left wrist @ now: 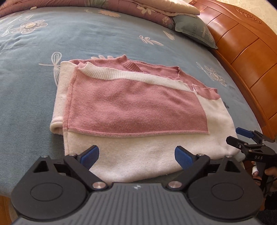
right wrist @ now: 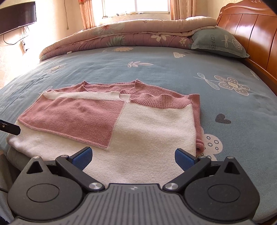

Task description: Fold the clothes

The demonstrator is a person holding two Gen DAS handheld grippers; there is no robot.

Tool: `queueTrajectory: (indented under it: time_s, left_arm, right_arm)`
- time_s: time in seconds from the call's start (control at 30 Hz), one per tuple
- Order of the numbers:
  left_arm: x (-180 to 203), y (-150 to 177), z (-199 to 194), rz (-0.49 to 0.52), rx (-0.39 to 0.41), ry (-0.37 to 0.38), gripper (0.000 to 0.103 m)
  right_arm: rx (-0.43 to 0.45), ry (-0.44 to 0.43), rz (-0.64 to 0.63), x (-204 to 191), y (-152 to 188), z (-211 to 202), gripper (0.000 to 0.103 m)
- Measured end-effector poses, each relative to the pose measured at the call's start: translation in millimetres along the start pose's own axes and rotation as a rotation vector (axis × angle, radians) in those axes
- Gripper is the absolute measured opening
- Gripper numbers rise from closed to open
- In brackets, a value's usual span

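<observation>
Our left tool (left wrist: 136, 156) spread apart, empty, over the near white hem of the folded pink-and-white sweater (left wrist: 131, 103), our right tool (right wrist: 133, 156) likewise apart, blue floral bed (right wrist: 155, 72) beneath

A: We note daylight from the window (right wrist: 135, 7) in the right wrist view; the pane is blown out to white, and the wall (right wrist: 10, 57) below the dark screen is washed out

B: We confirm. Glare streaks run down the headboard (right wrist: 251, 31), and the same panels shine in the left wrist view (left wrist: 242, 43)

A: We record soft shadows only: a thin one under the near edge of the sweater (right wrist: 138, 121), none hard

B: We note strong fisheye bending in both views. The bedsheet (left wrist: 34, 77) bulges like a dome, and dark vignette fills the frame corners

A: Focus is fair at centre; we see slight smear toward the edges, and knit texture stays legible
</observation>
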State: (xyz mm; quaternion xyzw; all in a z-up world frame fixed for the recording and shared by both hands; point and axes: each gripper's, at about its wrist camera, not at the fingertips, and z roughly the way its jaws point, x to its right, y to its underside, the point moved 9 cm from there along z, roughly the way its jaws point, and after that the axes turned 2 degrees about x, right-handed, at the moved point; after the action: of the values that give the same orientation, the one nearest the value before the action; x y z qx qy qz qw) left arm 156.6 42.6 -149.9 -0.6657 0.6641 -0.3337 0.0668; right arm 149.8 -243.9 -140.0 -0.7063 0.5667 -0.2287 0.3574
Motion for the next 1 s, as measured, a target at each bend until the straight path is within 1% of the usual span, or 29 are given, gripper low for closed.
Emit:
queueTrajectory:
  time_s: [0.07, 0.1, 0.17, 0.23, 0.3, 0.37, 0.43, 0.5, 0.6, 0.77, 0.87, 1.0]
  left_arm:
    - [-8.8, 2.7, 6.9, -0.024, -0.037, -0.021, 0.094]
    - [-11.6, 1.6, 6.9, -0.023, -0.034, -0.031, 0.094]
    - [-13.6, -10.2, -1.4, -0.020, 0.015, -0.030, 0.094]
    - [-14.7, -26.5, -10.9, -0.029, 0.074, -0.010, 0.094]
    - [-17.5, -40.8, -13.7, -0.040, 0.115, 0.008, 0.094]
    - [-26.9, -45.3, -3.4, -0.060, 0.096, -0.010, 0.094]
    - [-37.7, -41.2, 8.7, -0.081, 0.061, -0.037, 0.094]
    - [-41.6, -35.9, 13.4, -0.092, 0.046, -0.024, 0.094]
    - [-37.5, -37.5, 8.1, -0.073, 0.053, -0.017, 0.094]
    - [-32.6, -54.5, 6.3, -0.055, 0.084, -0.017, 0.094]
    - [-32.8, -58.9, 13.0, -0.048, 0.077, -0.020, 0.094]
    - [-38.7, -54.1, 22.1, -0.056, 0.052, -0.024, 0.094]
  right_arm:
    - [0.006, 0.001, -0.002, -2.4, -1.8, -0.6, 0.103]
    - [0.004, 0.001, -0.007, -3.3, -1.4, -1.2, 0.103]
    - [0.003, 0.005, -0.017, -3.5, -0.8, -3.1, 0.103]
    - [0.003, 0.009, -0.023, -3.3, -0.3, -4.9, 0.103]
    - [0.006, 0.006, -0.005, -1.8, -1.2, -5.6, 0.103]
    - [0.004, -0.003, 0.011, -2.2, -1.9, -5.0, 0.103]
    - [-0.004, -0.005, 0.006, -4.3, -1.4, -4.1, 0.103]
    - [-0.014, 0.000, -0.006, -5.6, -0.3, -3.3, 0.103]
    - [-0.027, 0.007, -0.018, -5.7, 0.5, -1.5, 0.103]
    - [-0.029, 0.012, 0.001, -3.8, -2.8, 3.0, 0.103]
    - [-0.029, 0.010, -0.011, -4.8, -3.8, 2.6, 0.103]
    - [-0.036, 0.012, -0.010, -3.6, -3.5, 3.3, 0.103]
